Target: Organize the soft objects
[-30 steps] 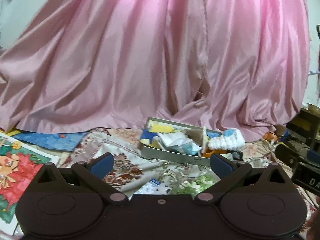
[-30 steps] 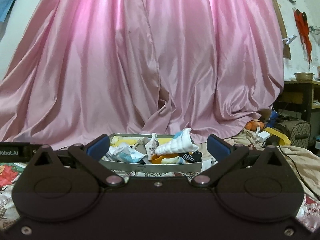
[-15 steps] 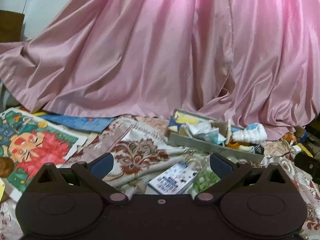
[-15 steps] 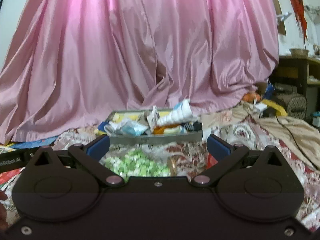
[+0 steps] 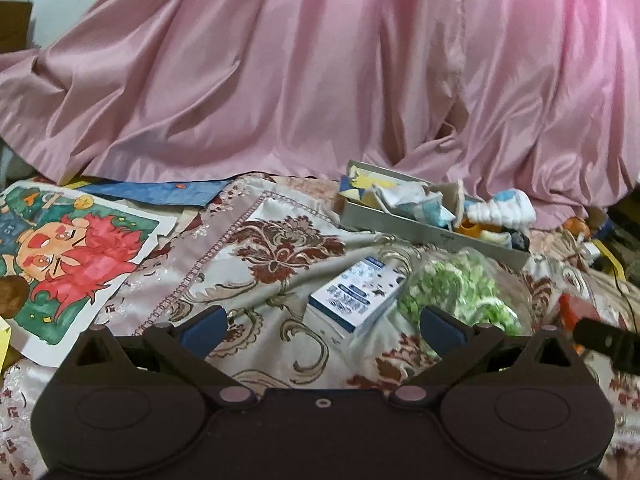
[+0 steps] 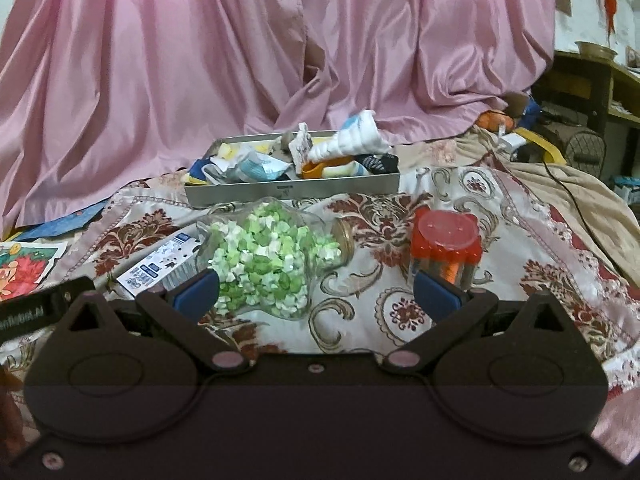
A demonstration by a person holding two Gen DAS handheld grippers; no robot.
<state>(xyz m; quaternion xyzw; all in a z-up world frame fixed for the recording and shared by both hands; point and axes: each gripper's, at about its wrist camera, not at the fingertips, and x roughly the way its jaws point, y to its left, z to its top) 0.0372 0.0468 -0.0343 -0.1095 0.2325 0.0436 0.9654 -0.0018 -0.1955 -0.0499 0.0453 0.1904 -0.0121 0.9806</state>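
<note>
A grey metal tray (image 6: pixel 292 192) sits at the back of the patterned cloth, heaped with socks and soft items, a white and blue sock (image 6: pixel 352 140) on top. It also shows in the left wrist view (image 5: pixel 432 234) at the right. My left gripper (image 5: pixel 322 326) is open and empty, above the cloth near a blue and white box (image 5: pixel 356 296). My right gripper (image 6: pixel 316 290) is open and empty, just short of a clear jar of green and white bits (image 6: pixel 272 260) lying on its side.
A clear container with a red lid (image 6: pixel 446 246) stands right of the jar. A cartoon poster (image 5: pixel 60 256) lies at the left. A pink curtain (image 6: pixel 240 48) hangs behind. A dark wooden shelf (image 6: pixel 592 84) and clutter sit at the far right.
Both grippers have tilted down and pulled back, so the cloth, jar, box and red-lidded container have come into view. Both stay open and empty.
</note>
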